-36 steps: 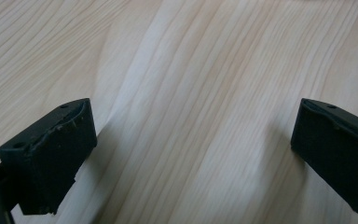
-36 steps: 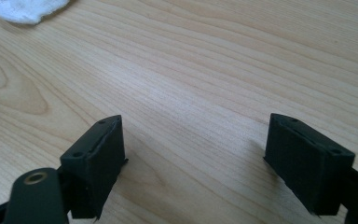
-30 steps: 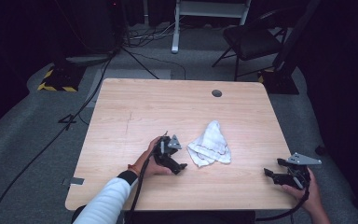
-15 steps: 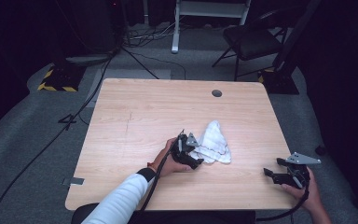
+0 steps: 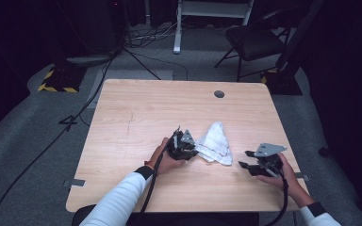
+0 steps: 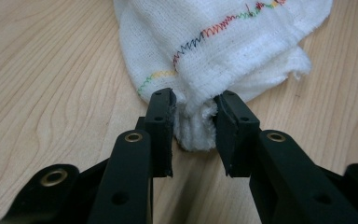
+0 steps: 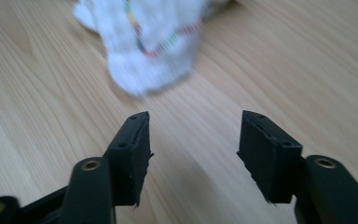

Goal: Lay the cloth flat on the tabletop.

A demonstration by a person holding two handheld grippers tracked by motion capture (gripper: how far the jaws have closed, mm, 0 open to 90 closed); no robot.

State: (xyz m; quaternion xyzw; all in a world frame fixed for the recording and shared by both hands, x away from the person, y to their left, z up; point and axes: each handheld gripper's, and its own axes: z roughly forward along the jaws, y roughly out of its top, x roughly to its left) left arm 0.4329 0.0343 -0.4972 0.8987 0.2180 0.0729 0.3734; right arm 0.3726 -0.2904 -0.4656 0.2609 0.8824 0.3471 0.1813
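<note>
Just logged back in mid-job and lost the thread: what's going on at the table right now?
A person works a crumpled white cloth on the wooden table. The left gripper has just been closing, its fingers pinching a corner of the cloth. The right gripper sits short of the cloth, fingers partly closed with nothing between them.

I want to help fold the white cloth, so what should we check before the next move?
1. Left gripper on a corner of the white cloth: ok, its jaws have just been closing and the pads pinch a fold.
2. Right gripper at the cloth: not ok, it is apart, with nothing between its jaws, though they have just been closing.
3. Cloth flat: not ok, bunched.
4. Bare table to spread it on: ok.
5. Grip firm enough to lift: cannot tell.
</note>
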